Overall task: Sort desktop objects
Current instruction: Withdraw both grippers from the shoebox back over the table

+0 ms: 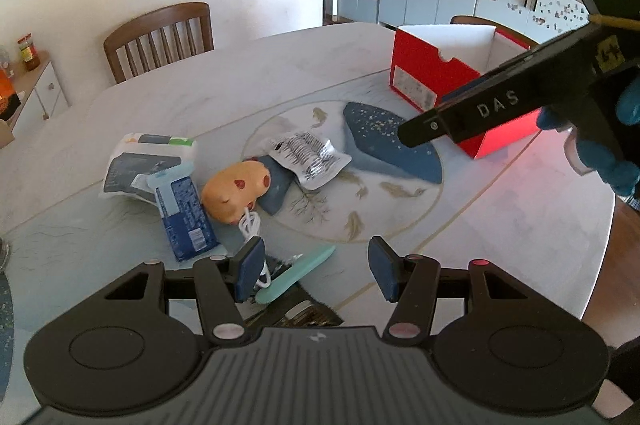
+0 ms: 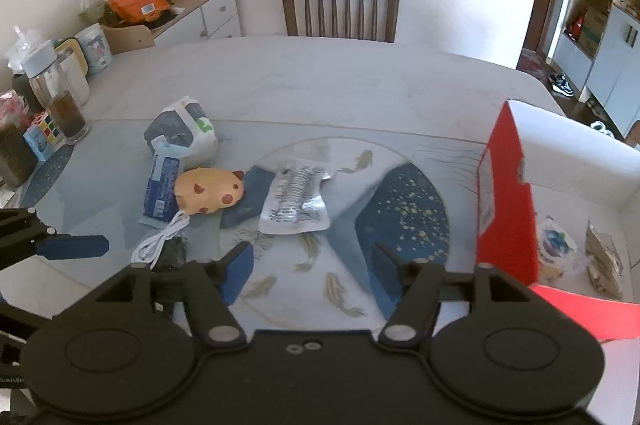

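Loose items lie on the round table [image 1: 280,65]: a yellow red-spotted toy [image 1: 236,193] [image 2: 210,191], a blue packet [image 1: 186,221] [image 2: 162,191], a tissue pack [image 1: 140,165] [image 2: 180,129], a silver sachet [image 1: 308,155] [image 2: 296,197], a white cable [image 1: 250,225] [image 2: 160,241] and a teal stick [image 1: 296,275]. My left gripper [image 1: 316,273] hangs open over the teal stick and cable, its pads pressing on nothing. My right gripper [image 2: 312,275] is open and empty above the table, left of the red box [image 2: 506,193] [image 1: 432,73]. The box holds two wrapped items [image 2: 556,245].
A speckled dark blue mat [image 1: 384,141] [image 2: 408,213] lies beside the box. A wooden chair [image 2: 340,9] stands at the far edge. A glass jar [image 2: 60,97], a puzzle cube [image 2: 44,133] and cups crowd the table's left side. A gloved hand [image 1: 628,101] holds the right gripper.
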